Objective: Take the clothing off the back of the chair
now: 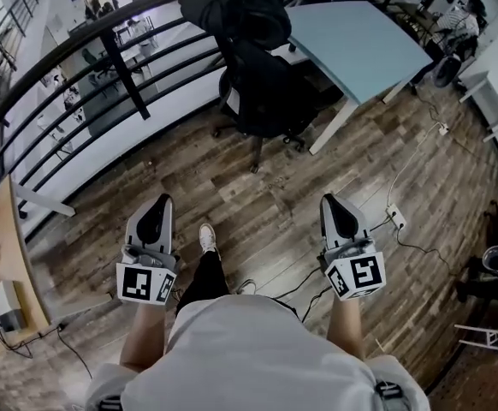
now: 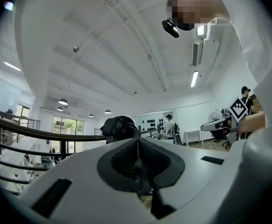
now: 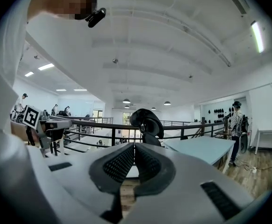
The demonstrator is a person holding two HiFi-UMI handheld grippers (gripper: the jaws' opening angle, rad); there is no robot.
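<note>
Left gripper (image 1: 158, 204) and right gripper (image 1: 334, 202) are hanging clenched and empty, well apart from clothing (image 1: 232, 7) on chair (image 1: 264, 92), risking shoving the chair away if arriving unopened

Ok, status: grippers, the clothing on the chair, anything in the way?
Left gripper and right gripper both shut, empty. Dark clothing draped over chair back, untouched. Only wood floor between.

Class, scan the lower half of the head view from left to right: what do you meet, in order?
In order: wooden desk → left claw → white shoe → right claw → white power strip on the floor.
</note>
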